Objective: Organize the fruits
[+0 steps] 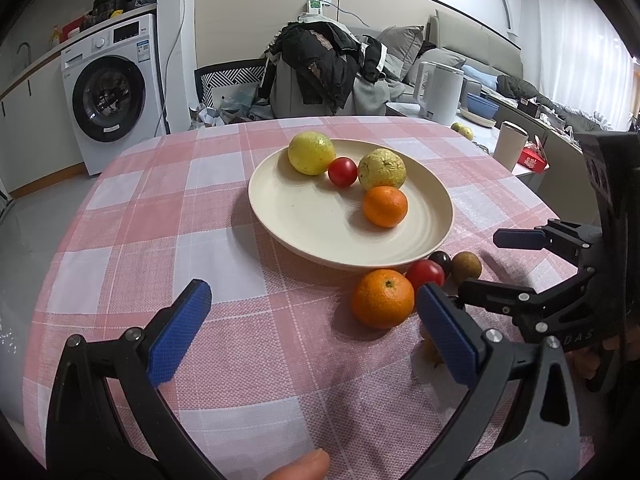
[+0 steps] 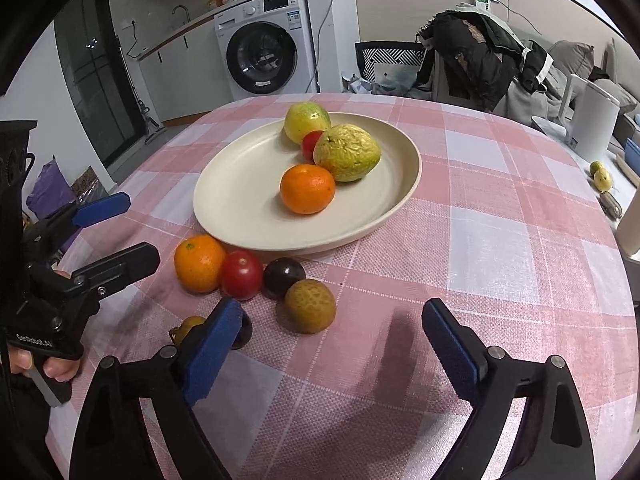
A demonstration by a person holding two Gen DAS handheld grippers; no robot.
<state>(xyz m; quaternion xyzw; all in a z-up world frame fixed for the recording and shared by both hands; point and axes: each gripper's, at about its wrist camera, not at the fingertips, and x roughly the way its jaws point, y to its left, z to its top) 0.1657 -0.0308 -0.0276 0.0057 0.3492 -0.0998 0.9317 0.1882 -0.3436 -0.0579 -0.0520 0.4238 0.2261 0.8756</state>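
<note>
A cream plate [image 1: 304, 236] [image 2: 240, 208] on the pink checked cloth holds a yellow-green fruit [image 1: 311, 153], a wrinkled one [image 2: 347, 153], a red tomato [image 1: 342, 171] and an orange [image 2: 307, 189]. In front of the plate lie an orange [image 1: 383, 298] [image 2: 199, 258], a red tomato [image 2: 241, 274], a dark round fruit [image 2: 284, 278] and a brown round fruit [image 2: 310, 306]. A small yellow-brown fruit [image 2: 187, 327] is partly hidden behind my right gripper's left finger. My right gripper [image 2: 332, 340] is open, with the brown fruit just ahead between its fingers and untouched. My left gripper [image 1: 314, 332] is open over bare cloth, left of the loose orange.
The round table [image 1: 120, 208] drops off at left and at the far side. A white kettle [image 1: 440, 94] and a cup [image 1: 510, 144] stand on a side surface at right. A chair piled with clothes [image 1: 320, 68] and a washing machine [image 1: 112, 92] stand behind.
</note>
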